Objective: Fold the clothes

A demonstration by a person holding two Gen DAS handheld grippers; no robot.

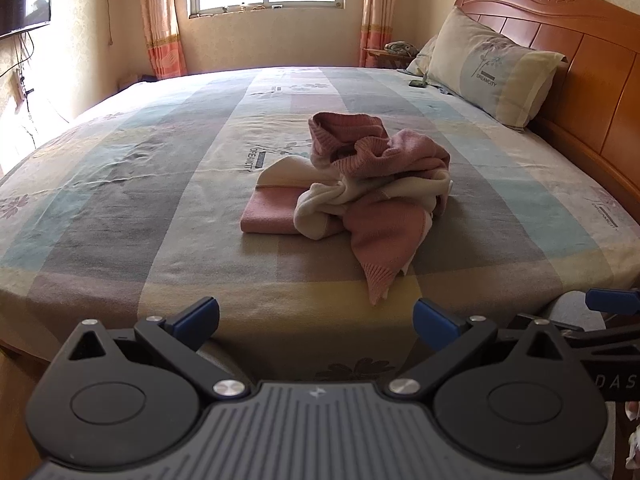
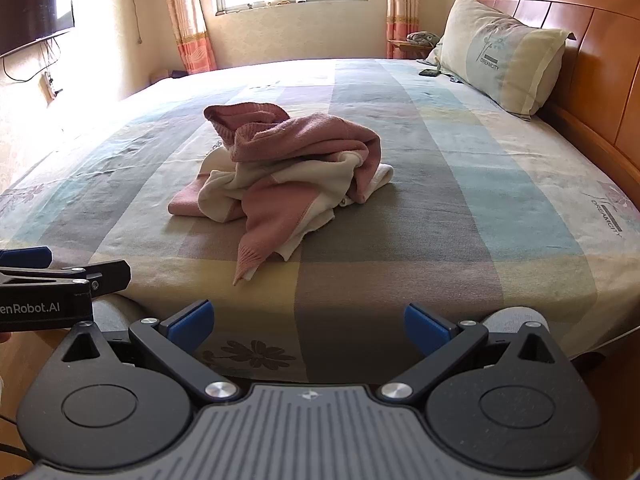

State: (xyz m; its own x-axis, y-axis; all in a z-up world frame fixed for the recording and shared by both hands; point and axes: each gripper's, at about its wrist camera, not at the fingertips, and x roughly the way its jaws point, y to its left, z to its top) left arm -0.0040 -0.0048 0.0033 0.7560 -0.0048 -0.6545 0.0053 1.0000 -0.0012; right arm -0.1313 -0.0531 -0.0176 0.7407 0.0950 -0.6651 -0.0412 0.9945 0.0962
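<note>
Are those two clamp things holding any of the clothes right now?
No, nothing is held. The left tool and the right tool are both open and short of the crumpled pink and cream sweater on the bed.

A pink and cream knitted sweater (image 1: 360, 184) lies crumpled in a loose heap near the middle of the bed. Its ribbed pink hem or collar stands up at the far side. One pink sleeve trails toward the near edge, ending in a ribbed cuff. A flat pink and cream part spreads left.
</note>
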